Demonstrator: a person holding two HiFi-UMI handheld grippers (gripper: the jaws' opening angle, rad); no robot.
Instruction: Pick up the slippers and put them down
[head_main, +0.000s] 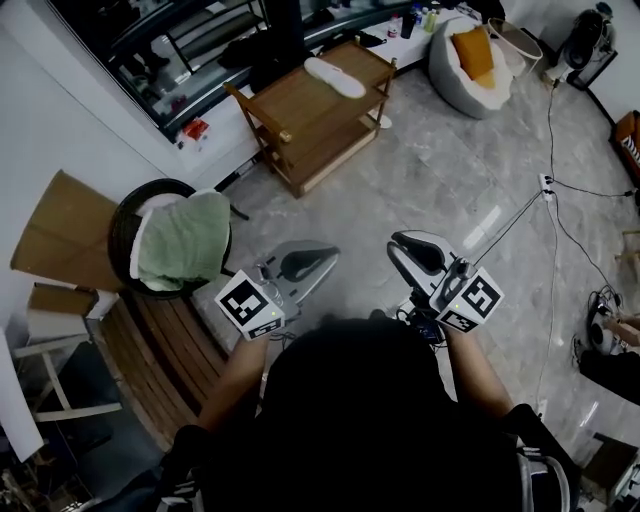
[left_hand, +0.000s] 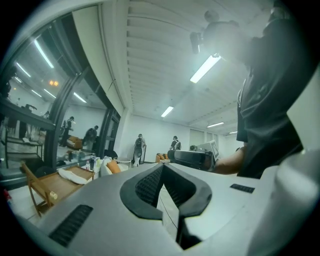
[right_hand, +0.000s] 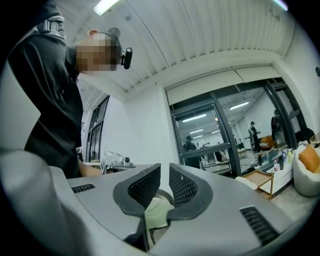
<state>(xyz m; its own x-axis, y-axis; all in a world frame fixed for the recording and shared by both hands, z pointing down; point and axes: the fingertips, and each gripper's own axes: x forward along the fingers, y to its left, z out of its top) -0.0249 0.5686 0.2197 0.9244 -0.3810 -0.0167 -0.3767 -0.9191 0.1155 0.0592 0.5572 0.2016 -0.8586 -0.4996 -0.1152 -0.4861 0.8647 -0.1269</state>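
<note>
Head view, left to right.

- Round chair (head_main: 120, 240) with green cloth (head_main: 185, 240) at the left, just beside the left gripper's marker cube.
- Left gripper (head_main: 330, 253): held low over the grey floor (head_main: 440, 170). In the left gripper view the left gripper (left_hand: 163, 166) has its pad tips touching, with the gap widening back toward the camera. Nothing is gripped; only floor shows through.
- White slipper (head_main: 336, 76): lies flat on the top of the wooden table (head_main: 300, 110), toward its far edge. It is well apart from both grippers, beyond them and roughly between their lines. The left gripper view shows the slipper (left_hand: 70, 175) on the table (left_hand: 50, 187), far to the left of the jaws.
- White shape (head_main: 379, 120) low by the table's right corner; cannot tell whether it is the other slipper.
- Right gripper (head_main: 398, 245): beside the left one, apart from it. In the right gripper view the right gripper (right_hand: 164, 170) is all but closed, a thin slit between the tips, holding nothing.
</note>
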